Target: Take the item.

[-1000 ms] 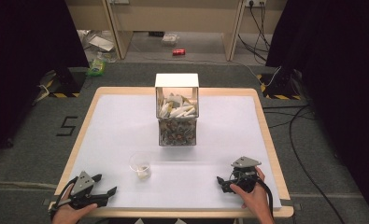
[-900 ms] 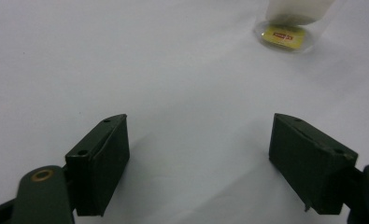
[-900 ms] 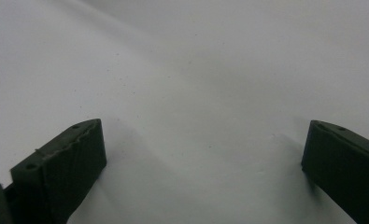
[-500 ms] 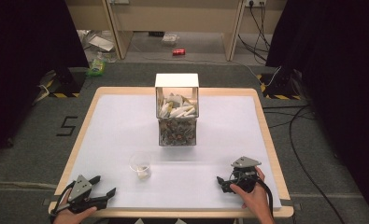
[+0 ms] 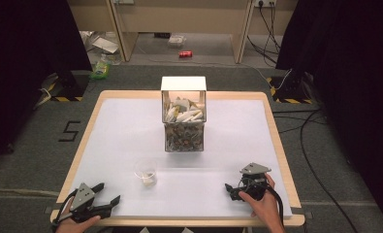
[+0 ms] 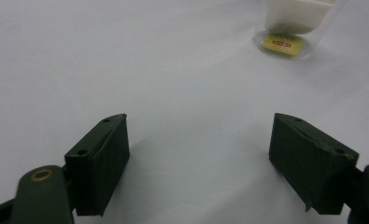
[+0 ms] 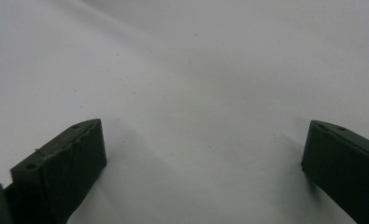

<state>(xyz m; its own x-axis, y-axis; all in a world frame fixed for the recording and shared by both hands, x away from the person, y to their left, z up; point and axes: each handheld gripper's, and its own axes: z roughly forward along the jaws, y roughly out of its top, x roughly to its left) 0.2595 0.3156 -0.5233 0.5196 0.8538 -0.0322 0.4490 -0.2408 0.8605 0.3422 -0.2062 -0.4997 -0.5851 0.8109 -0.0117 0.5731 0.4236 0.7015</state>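
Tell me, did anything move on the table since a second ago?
Hardly anything. The left gripper slid slightly nearer the table's near edge, its jaws open and empty. The right gripper, also open, the small clear cup and the clear box of bits stayed put. Nothing was picked up or let go.

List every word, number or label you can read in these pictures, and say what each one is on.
"5": black mark on the floor, left of the table.
Yellow label with a red patch, under the small cup: print too blurred to read.
Red can on the floor beyond the table: too small to read.
Clear box and both claws: no text to be seen.
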